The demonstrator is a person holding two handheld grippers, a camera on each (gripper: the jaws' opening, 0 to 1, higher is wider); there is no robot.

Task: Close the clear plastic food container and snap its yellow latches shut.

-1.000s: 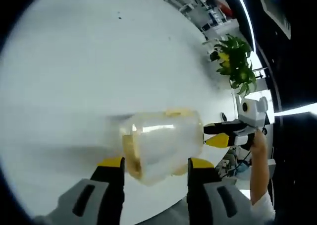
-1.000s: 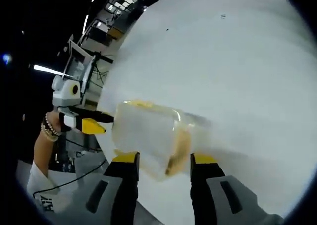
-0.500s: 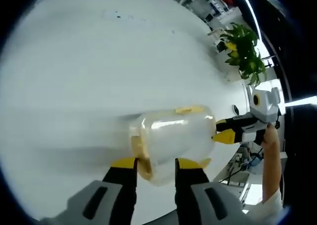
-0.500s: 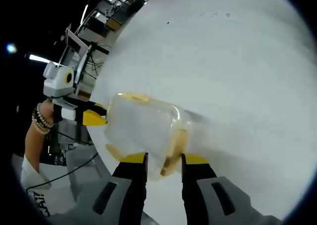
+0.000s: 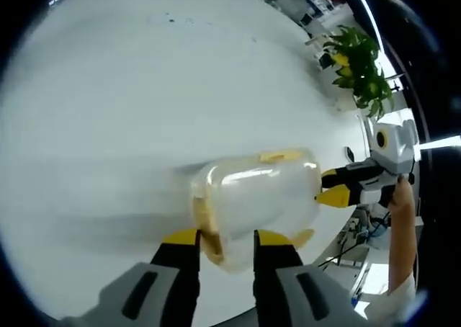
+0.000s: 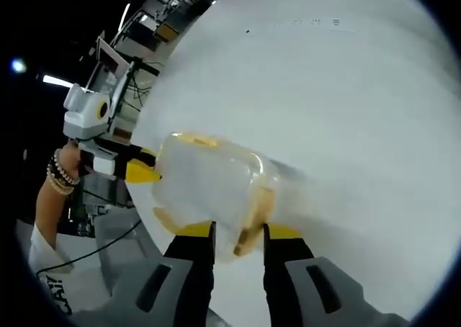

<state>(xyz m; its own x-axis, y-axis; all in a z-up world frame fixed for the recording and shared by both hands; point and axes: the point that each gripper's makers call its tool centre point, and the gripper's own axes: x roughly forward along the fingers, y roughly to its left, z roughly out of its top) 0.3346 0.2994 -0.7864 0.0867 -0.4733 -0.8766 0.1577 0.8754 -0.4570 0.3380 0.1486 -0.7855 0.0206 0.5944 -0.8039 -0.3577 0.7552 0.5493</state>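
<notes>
The clear plastic container point(image 5: 259, 197) lies on its side on the white table point(image 5: 144, 89), lid on. A yellow latch point(image 5: 281, 156) shows on its upper side. My left gripper point(image 5: 225, 239) is shut on the container's near end, over a yellow latch there. My right gripper point(image 5: 328, 185) touches the far end from the right. In the right gripper view, the container point(image 6: 205, 190) sits between my right gripper point(image 6: 238, 232) jaws, which pinch its near end and yellow latch point(image 6: 252, 212). My left gripper point(image 6: 148, 163) meets the far end at the left.
A green potted plant point(image 5: 360, 68) stands past the table's far right edge. A hand point(image 5: 400, 197) holds the right gripper, and a wrist with a bead bracelet point(image 6: 61, 176) holds the left. The container lies close to the table's near edge.
Over the last second both grippers' jaws have narrowed from wide apart onto the container's two ends. In the last half second almost nothing has moved.
</notes>
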